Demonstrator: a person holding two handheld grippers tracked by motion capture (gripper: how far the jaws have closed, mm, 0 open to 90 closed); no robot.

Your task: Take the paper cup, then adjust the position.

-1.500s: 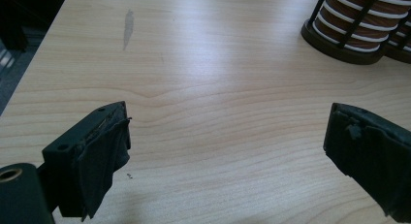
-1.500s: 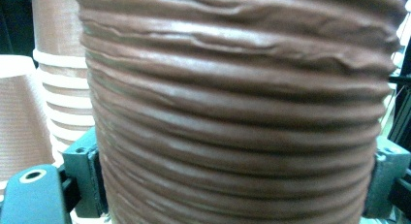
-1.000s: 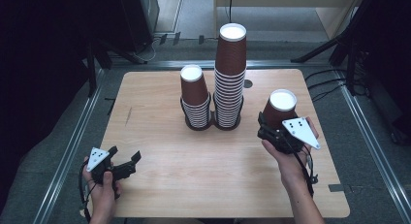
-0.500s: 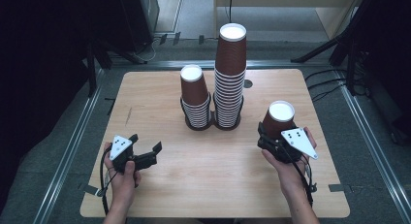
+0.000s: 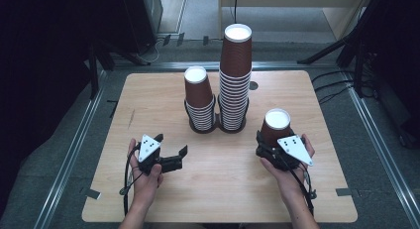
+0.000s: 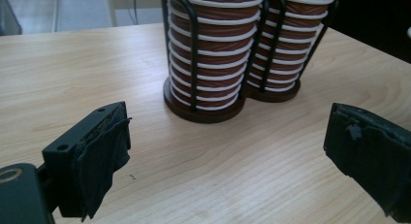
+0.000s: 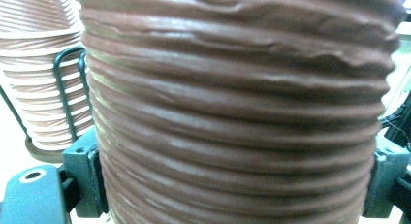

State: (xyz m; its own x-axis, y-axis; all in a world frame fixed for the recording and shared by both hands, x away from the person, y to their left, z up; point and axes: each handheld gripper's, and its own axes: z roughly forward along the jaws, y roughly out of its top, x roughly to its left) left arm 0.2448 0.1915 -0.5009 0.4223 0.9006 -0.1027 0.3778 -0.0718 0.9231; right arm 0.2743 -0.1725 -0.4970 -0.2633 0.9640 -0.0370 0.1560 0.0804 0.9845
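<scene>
Two stacks of upturned brown paper cups stand in black wire holders at the table's middle back: a short stack (image 5: 199, 99) (image 6: 214, 54) and a taller stack (image 5: 235, 76) (image 6: 291, 40) to its right. My right gripper (image 5: 263, 140) is shut on a single upturned brown ribbed cup (image 5: 276, 127) (image 7: 232, 112) at the right of the table, its jaws pressing both sides. My left gripper (image 5: 179, 157) (image 6: 223, 156) lies low at the front left, open and empty, pointing toward the short stack.
The wooden table (image 5: 148, 105) has bare board in front of the stacks and between my hands. Metal rails (image 5: 74, 149) run along both sides. A dark round mark (image 5: 253, 85) lies behind the tall stack.
My left gripper has moved right and forward toward the table's middle, staying open. My right gripper with the cup has drawn back toward the front edge.
</scene>
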